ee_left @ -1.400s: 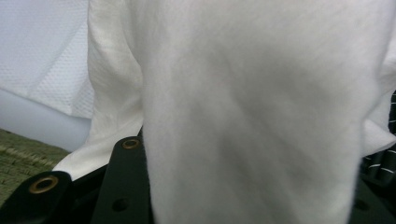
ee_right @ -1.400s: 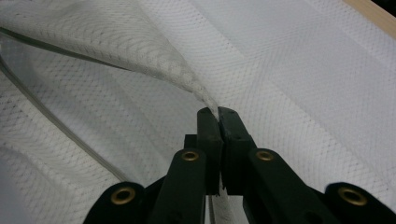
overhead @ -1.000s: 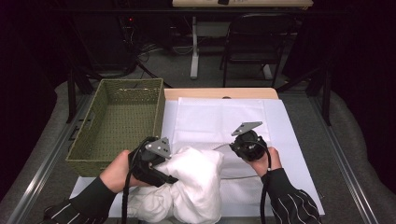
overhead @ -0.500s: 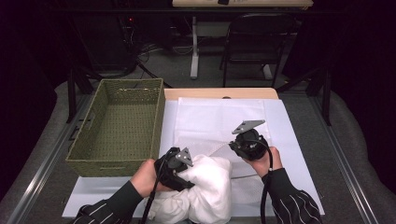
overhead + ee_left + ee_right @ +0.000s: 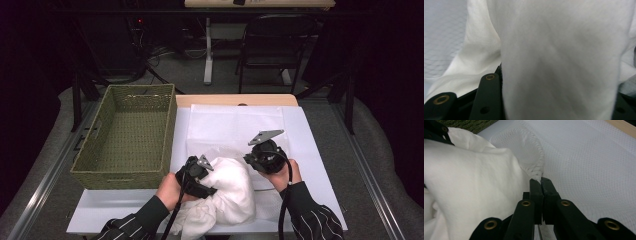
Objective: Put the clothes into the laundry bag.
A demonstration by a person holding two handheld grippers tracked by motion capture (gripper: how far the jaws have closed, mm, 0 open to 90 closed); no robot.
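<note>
A bulky white cloth lies bunched at the near edge of the table. My left gripper is pushed into its left side. In the left gripper view the cloth bulges up between the two jaws and hides the pads; the jaws have just been opening a little with the cloth still wedged between them. My right gripper is just right of the bundle, shut on the stitched hem of a white mesh bag. The bag lies flat behind the cloth.
A green woven basket stands empty at the left, close to my left hand. A white sheet covers the table under the bag. Behind it runs a wooden board. Chair and table legs stand beyond the far edge.
My left hand has moved right and lower with the cloth, from beside the basket's corner toward the right gripper. The bundle now sits more compact. The right gripper has stayed put.
</note>
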